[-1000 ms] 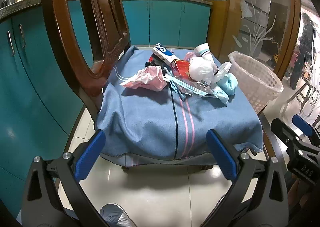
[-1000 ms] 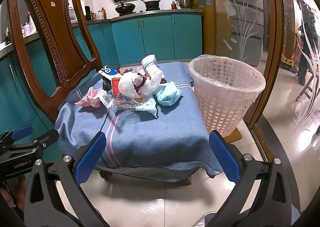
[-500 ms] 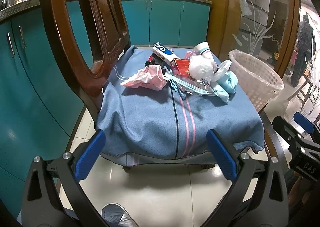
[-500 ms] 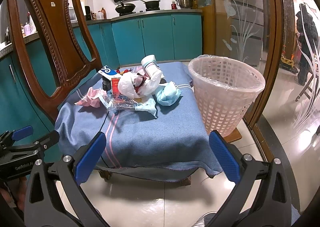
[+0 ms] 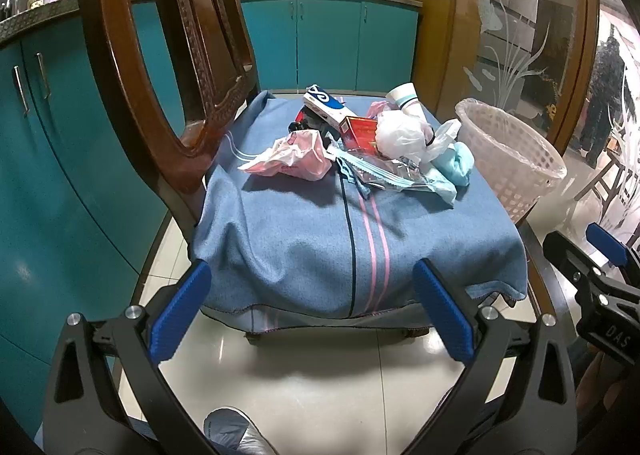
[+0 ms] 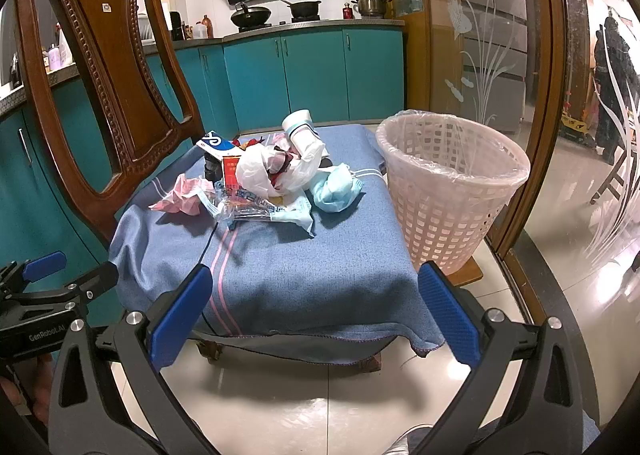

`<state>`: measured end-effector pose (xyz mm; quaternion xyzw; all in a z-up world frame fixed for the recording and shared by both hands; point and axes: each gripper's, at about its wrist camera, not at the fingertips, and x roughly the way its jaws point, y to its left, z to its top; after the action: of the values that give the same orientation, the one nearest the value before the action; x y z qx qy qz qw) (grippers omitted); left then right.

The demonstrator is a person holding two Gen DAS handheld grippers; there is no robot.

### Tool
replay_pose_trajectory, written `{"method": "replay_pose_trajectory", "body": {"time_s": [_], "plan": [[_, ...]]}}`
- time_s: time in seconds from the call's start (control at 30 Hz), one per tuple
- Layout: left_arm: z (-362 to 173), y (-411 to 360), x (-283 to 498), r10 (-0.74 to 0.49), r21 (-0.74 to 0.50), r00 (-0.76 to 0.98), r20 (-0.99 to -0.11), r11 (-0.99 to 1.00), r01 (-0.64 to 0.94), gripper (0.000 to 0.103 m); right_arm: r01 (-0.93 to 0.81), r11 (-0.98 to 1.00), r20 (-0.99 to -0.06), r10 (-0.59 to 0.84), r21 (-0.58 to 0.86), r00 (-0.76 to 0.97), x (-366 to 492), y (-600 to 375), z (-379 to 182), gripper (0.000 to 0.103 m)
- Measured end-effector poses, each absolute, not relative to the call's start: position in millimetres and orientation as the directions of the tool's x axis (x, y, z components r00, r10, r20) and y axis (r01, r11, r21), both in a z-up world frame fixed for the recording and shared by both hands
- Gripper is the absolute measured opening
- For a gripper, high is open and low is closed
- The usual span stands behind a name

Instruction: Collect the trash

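A heap of trash lies on a chair seat covered with a blue cloth (image 5: 304,239): a pink crumpled bag (image 5: 298,155), a white plastic bag (image 5: 400,137), a red box (image 5: 358,129), a blue-white box (image 5: 324,103), a paper cup (image 5: 406,97), a light blue wad (image 5: 456,163) and a clear wrapper (image 5: 384,171). The same heap shows in the right wrist view, with the white bag (image 6: 260,173) and pink bag (image 6: 184,195). My left gripper (image 5: 310,311) is open and empty, in front of the seat. My right gripper (image 6: 314,313) is open and empty, also short of the seat.
A white lattice bin (image 6: 448,183) with a clear liner stands right of the chair; it also shows in the left wrist view (image 5: 508,159). The carved wooden chair back (image 6: 100,67) rises at left. Teal cabinets (image 6: 312,75) stand behind. A glass door (image 6: 492,55) is at right.
Both grippers have barely shifted; the view of the chair is almost the same. Nothing was taken hold of or let go.
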<state>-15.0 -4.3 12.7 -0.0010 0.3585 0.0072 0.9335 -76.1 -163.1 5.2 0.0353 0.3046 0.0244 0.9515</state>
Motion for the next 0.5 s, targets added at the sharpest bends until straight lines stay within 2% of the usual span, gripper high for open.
{"method": "replay_pose_trajectory", "body": {"time_s": [0.5], "plan": [[11.5, -4.8, -14.7, 0.015, 0.008, 0.737, -0.676, 1.000, -0.013, 0.100, -0.027, 0.996, -0.579, 0.070, 0.082, 0.812, -76.1, -162.9, 5.0, 0.100]]}}
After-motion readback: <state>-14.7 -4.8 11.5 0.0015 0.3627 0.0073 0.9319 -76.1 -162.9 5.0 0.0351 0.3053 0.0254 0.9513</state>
